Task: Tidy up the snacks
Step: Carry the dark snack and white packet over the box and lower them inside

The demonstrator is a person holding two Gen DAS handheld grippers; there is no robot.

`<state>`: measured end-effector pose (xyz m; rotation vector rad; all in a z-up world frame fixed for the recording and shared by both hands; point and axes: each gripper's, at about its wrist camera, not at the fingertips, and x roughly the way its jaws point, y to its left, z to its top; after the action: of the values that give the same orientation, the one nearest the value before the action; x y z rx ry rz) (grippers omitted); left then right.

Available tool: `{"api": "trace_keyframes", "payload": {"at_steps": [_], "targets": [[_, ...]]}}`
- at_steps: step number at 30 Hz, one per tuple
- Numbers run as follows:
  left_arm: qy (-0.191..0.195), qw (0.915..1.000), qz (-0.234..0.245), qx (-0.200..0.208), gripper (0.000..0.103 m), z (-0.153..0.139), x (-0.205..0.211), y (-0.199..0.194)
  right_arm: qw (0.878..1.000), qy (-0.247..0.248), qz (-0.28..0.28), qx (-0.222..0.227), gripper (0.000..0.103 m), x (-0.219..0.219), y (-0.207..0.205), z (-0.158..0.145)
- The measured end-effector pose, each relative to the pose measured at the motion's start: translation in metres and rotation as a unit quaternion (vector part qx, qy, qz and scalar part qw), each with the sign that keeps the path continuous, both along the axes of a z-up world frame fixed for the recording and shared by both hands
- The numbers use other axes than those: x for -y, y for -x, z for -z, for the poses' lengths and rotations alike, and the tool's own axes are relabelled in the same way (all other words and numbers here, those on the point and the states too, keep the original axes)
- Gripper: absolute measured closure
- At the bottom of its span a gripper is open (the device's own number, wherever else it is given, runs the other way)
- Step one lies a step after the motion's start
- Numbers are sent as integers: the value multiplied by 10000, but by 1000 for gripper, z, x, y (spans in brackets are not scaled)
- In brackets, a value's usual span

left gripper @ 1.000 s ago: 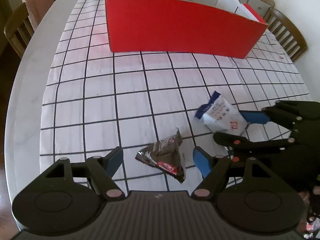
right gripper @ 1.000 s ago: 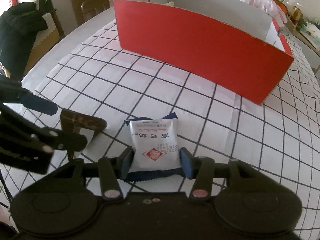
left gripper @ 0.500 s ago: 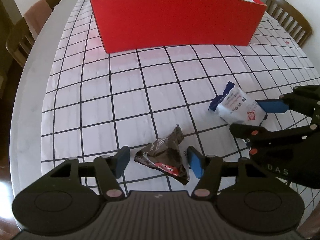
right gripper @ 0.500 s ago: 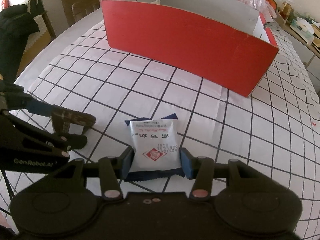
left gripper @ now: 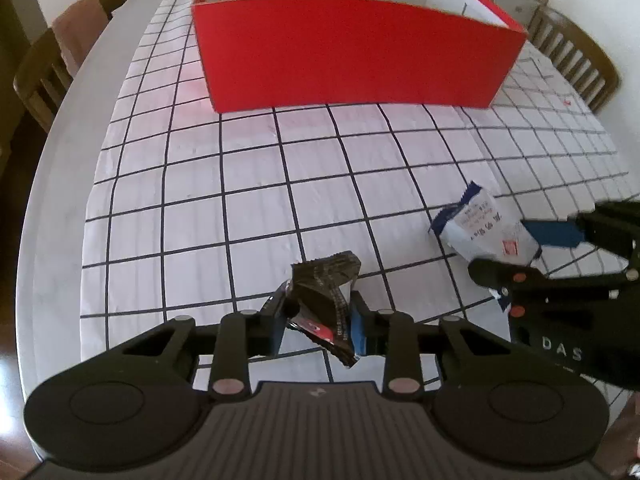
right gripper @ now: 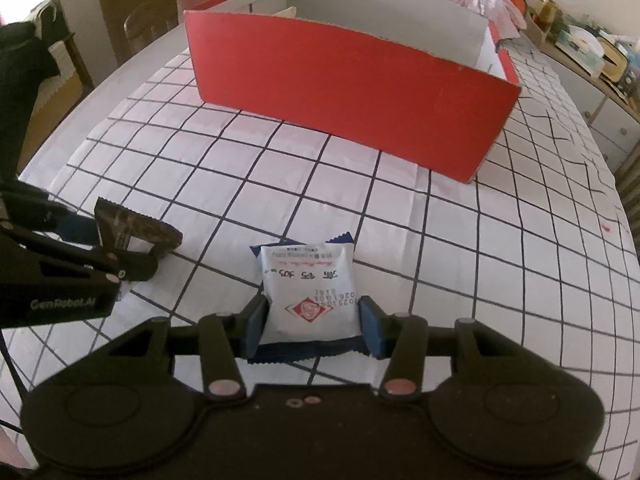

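Left tongs [left gripper: 318,322] are closing on the crumpled dark wrapper [left gripper: 322,300], right tongs [right gripper: 314,326] are pinched, apparently, on the white packet [right gripper: 308,294] lengthwise on the bench [right gripper: 460,240], with the red box [right gripper: 352,92] far ahead of both.

Soft daylight, faint shadows, fisheye-warped edges, dark corners

Box [left gripper: 352,52] behind packets [right gripper: 308,292] on tablecloth [left gripper: 192,184]
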<state>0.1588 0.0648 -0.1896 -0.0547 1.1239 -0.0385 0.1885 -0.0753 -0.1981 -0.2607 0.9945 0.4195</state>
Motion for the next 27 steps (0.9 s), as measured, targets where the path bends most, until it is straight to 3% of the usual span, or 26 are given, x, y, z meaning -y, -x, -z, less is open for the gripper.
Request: {"api": "trace_keyframes", "payload": {"at_steps": [8,14,27], "targets": [[274,9992,-238,155,74,-15,-13,9,9991,-361,217,62,55,6,12,-24],[362,9980,-251,453,74,-46,-15,17,9971,-593,359,322,55,11,18,-57],[155,9881,-18,1533,74,-128,0,-6,9885,-840,454,1176,55,25,-7,-129]]}}
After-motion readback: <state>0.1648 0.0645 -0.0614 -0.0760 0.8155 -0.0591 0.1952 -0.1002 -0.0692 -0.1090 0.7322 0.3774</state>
